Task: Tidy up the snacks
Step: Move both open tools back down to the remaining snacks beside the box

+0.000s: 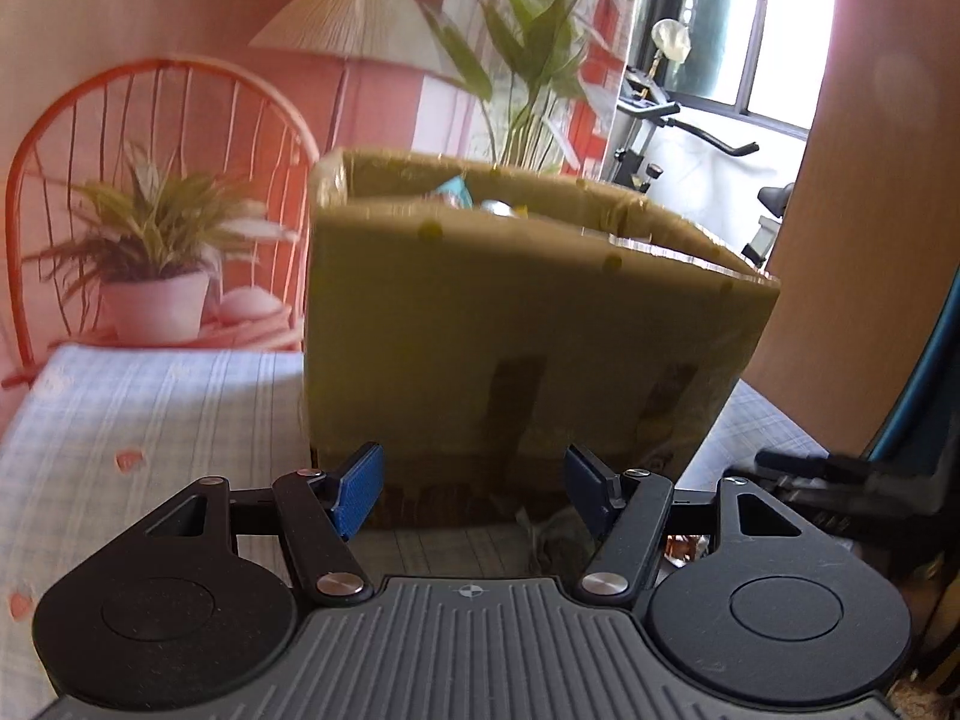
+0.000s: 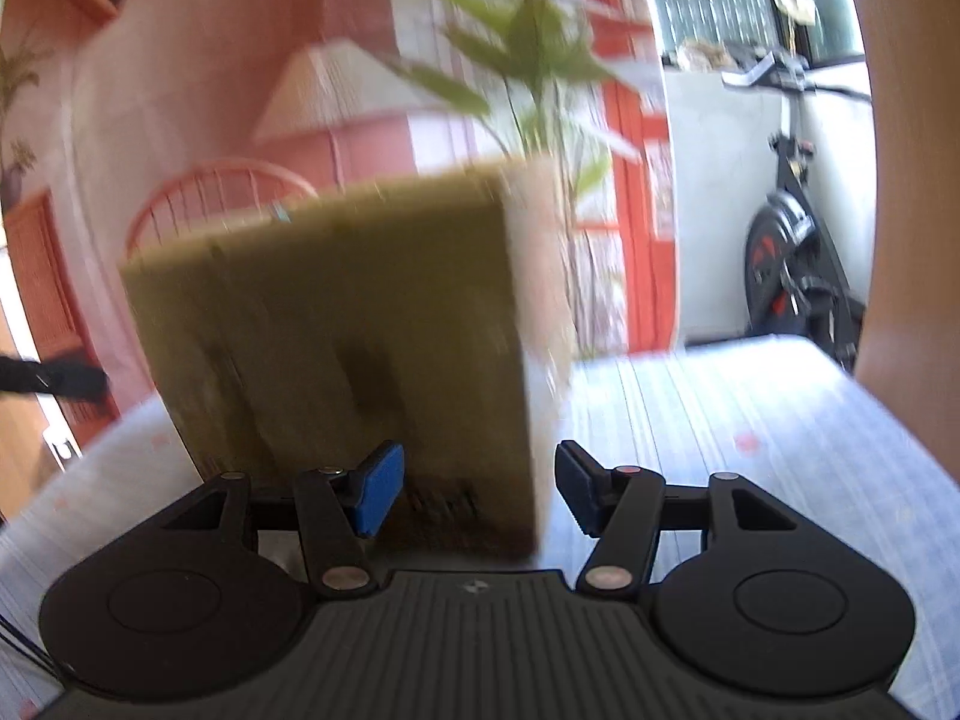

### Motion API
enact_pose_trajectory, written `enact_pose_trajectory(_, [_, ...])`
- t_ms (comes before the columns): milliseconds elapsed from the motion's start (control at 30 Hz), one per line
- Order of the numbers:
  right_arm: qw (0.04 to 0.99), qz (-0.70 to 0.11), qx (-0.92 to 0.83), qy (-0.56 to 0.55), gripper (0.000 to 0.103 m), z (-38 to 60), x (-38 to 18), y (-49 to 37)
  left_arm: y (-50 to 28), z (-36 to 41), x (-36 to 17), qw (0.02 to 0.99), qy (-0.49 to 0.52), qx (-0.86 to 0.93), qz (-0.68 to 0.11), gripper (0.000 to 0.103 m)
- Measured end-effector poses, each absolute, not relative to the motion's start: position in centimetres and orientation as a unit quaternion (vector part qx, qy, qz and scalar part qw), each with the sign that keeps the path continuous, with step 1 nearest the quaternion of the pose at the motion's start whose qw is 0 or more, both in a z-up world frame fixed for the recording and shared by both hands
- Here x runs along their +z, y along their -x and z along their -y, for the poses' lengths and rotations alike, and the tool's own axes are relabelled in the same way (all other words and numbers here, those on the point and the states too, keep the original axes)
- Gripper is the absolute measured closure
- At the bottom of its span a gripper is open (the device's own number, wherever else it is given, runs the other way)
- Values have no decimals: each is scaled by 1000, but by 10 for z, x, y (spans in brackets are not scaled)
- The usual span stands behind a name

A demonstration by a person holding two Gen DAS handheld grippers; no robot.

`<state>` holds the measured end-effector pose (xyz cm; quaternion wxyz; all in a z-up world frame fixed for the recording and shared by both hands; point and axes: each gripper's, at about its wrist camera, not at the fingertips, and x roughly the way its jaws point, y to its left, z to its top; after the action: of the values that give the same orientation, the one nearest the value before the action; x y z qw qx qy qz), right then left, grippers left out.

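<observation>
With nothing between their blue pads, the left gripper [image 1: 474, 489] and the right gripper [image 2: 474, 492] both stand partly open and empty, each angled down toward the near face of a tall cardboard box [image 1: 528, 324]. That box stands upright on a table covered with a pale checked tablecloth [image 1: 150, 408], open at the top, apparently so snacks can be dropped in from above; a blue-and-white snack packet [image 1: 456, 189] and something shiny beside it already peek over the rim. Seen from the right wrist, the same cardboard box [image 2: 336, 324] fills the middle of the frame, its right corner falling in line with the gap between the jaws, though the picture is too blurred to tell whether anything touches it. At the right edge of the left view, the dark shape of the other tool shows just beside the box. Behind the table hangs a printed backdrop of a lamp [image 1: 354, 18] and potted plants, with an exercise bike [image 2: 792, 252] by the window.
</observation>
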<state>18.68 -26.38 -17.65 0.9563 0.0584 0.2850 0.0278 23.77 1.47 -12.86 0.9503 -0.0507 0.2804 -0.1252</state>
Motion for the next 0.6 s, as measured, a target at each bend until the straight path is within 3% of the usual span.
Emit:
enact_pose_trajectory(233, [932,-360,40,-2,44,261,-229,-190,-239,-13,-157,939,71,-108,-318,35])
enact_pose_trajectory(600, [921,-384,57,24,28,252,-245,-201,-246,-2,-184,920,88,-106,-367,35])
